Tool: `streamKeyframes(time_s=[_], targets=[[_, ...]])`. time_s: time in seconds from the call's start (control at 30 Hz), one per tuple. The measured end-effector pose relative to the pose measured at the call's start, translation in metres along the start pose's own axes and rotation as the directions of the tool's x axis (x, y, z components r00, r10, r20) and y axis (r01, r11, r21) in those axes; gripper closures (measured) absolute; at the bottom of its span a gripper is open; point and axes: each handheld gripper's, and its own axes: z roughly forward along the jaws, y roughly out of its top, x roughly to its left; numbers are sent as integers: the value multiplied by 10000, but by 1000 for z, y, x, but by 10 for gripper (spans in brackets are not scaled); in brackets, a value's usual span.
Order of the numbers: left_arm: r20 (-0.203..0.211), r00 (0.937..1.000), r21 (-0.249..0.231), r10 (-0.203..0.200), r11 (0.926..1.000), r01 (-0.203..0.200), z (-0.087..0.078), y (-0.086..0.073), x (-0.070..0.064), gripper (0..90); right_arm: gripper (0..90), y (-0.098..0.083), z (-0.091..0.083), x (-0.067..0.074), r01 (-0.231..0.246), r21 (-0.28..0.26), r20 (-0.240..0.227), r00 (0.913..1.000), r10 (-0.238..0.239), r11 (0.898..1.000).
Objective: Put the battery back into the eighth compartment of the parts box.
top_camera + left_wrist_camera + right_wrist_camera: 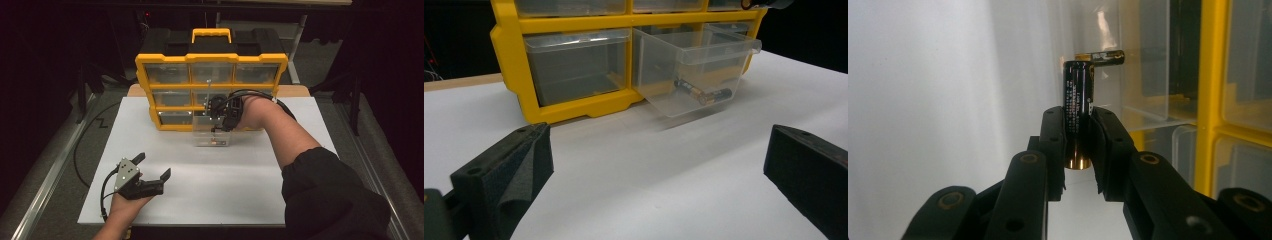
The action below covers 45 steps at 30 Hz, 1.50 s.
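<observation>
While pulled out, the clear drawer (694, 65) holds one battery (703, 93).

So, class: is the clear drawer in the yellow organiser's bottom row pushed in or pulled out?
Pulled out: the clear drawer juts forward from the yellow organiser, with a battery inside.

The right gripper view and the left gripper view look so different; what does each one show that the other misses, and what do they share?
Right gripper view: the right hand-held gripper shut on a black battery, held upright between its pads.

Left gripper view: the left hand-held gripper with jaws wide open and nothing between them, over the white table, plus the whole clear drawer pulled out of the yellow organizer.

Both: the organizer's yellow frame, the clear drawer, and a second battery lying in that drawer.
</observation>
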Motion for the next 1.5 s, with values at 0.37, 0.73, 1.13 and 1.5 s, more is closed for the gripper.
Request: streamKeyframes(time_s=[0.37,0.73,1.13,1.5], targets=[[-27,9999,28,110,9999,-110,0,0,0,4,786,4,3,-12,-142,78,78,9999,142,9999],[-39,9998,28,179,9998,-179,-1,-1,0,3,786,8,8,-21,-320,165,204,9993,317,9994],[-90,9998,-37,177,9998,-177,-3,0,1,4,785,10,14,-26,-333,220,193,9993,328,9992],[-41,9999,-87,147,9999,-147,-3,0,2,4,779,13,20,-28,-351,209,208,9992,346,9992]])
